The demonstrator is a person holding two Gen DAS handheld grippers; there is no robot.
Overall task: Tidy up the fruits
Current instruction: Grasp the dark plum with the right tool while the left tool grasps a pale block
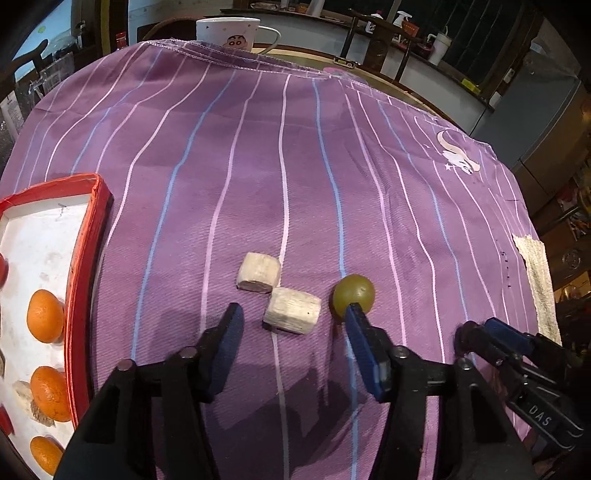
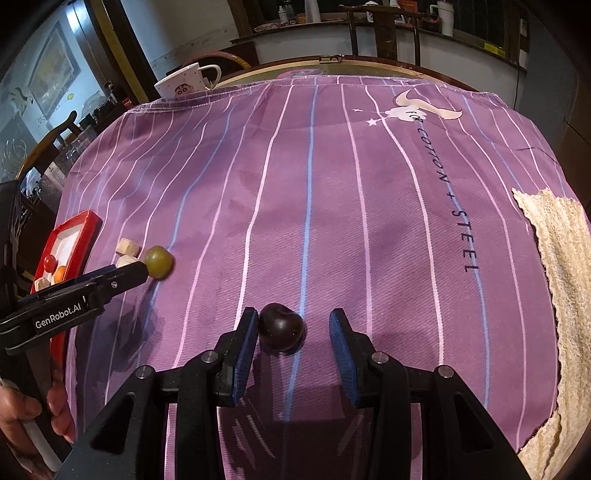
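My left gripper [image 1: 291, 312] is open over the purple striped cloth [image 1: 295, 166]. A pale cut chunk [image 1: 291, 310] lies between its fingertips, a second chunk [image 1: 258, 272] just beyond. A green grape [image 1: 354, 294] touches the right fingertip [image 1: 356, 317]. The red-rimmed white tray [image 1: 85, 258] at left holds several small oranges [image 1: 45, 320]. My right gripper [image 2: 293, 321] is open around a dark plum [image 2: 282, 326], which rests against the left pad [image 2: 248, 328]. The grape [image 2: 158, 261], chunks [image 2: 127, 248] and tray [image 2: 79, 236] also show at left in the right wrist view.
A white cartoon mug [image 1: 227, 33] stands at the far table edge. A beige woven mat [image 2: 557, 295] lies at the right edge of the cloth. The left gripper's body [image 2: 74, 295] and the hand holding it cross the left side of the right view.
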